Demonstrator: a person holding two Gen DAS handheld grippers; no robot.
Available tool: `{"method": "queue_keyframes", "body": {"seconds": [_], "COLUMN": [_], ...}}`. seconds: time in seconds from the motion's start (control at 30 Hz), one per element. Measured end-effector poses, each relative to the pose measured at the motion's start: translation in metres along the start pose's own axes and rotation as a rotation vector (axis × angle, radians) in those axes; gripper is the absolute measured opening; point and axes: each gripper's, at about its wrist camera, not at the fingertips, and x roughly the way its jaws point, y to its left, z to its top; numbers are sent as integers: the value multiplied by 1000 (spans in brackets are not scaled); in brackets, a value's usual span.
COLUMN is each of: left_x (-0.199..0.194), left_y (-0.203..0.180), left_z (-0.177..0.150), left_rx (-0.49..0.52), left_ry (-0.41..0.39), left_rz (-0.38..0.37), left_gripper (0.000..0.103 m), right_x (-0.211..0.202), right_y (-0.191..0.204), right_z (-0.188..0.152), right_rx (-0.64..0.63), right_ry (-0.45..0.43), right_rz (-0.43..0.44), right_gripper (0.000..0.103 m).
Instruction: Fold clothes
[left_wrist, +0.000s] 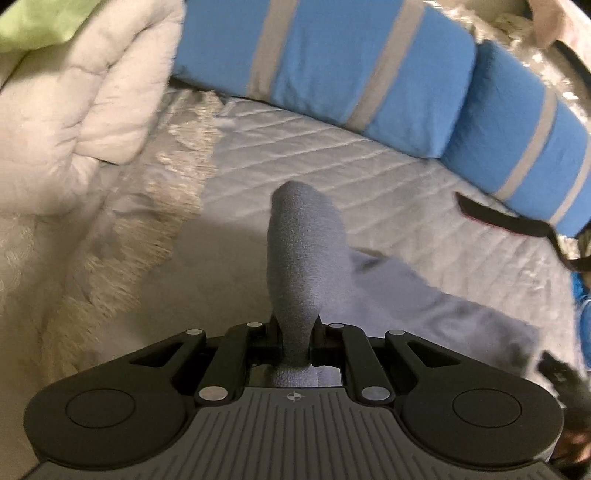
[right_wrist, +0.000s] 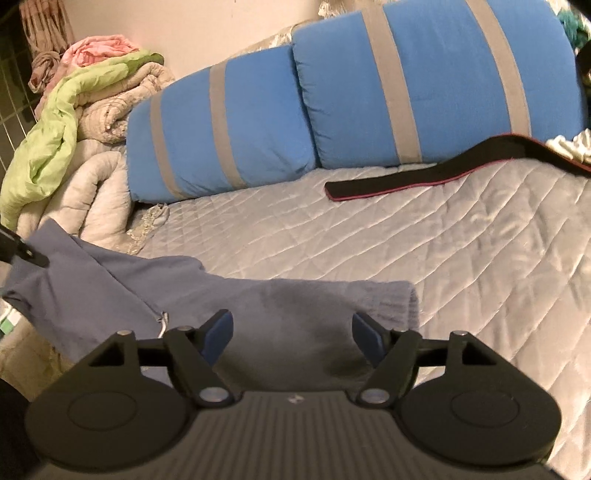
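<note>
I hold a pinched fold of the grey-blue soft fabric garment (left_wrist: 295, 266) in the left tool (left_wrist: 295, 341); its jaws are drawn narrow on the cloth, which stands up as a ridge toward 12 o'clock in the left wrist view. The rest of the garment trails off toward 4 o'clock onto the quilted silver-grey bed cover (left_wrist: 369, 166).

In the right wrist view, the right tool (right_wrist: 291, 336) stands wide with nothing pressed between its blue pads (right_wrist: 218, 334). The garment (right_wrist: 295, 314) lies directly under and ahead of it. Its long axis runs from 9 o'clock, where the raised end hangs, to 3 o'clock, where a ribbed hem (right_wrist: 402, 299) rests flat on the bed.

I judge the free hem end nearer the right tool; the next grasp belongs there, at 1 o'clock.
</note>
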Motion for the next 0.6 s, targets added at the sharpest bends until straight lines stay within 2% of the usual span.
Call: {"method": "queue_keyframes", "body": {"seconds": [0.3,0.47,0.6], "left_x": [-18,-1,21], "left_y": [-123,-177,-209], "left_z": [-12,-24,-29], "left_rx": [50,92,102], "left_ry": [28,69,100], "left_rz": [-178,-251,-280], "left_gripper": [11,11,11], "right_x": [-15,-20,-27], "right_y": [-23,-38,-51], "right_z": [0,-3,-5], "right_rx": [65,97,129], "right_ry": [-49,-60,-76], "right_rz": [-23,-43,-49], "right_gripper": [84,85,85]}}
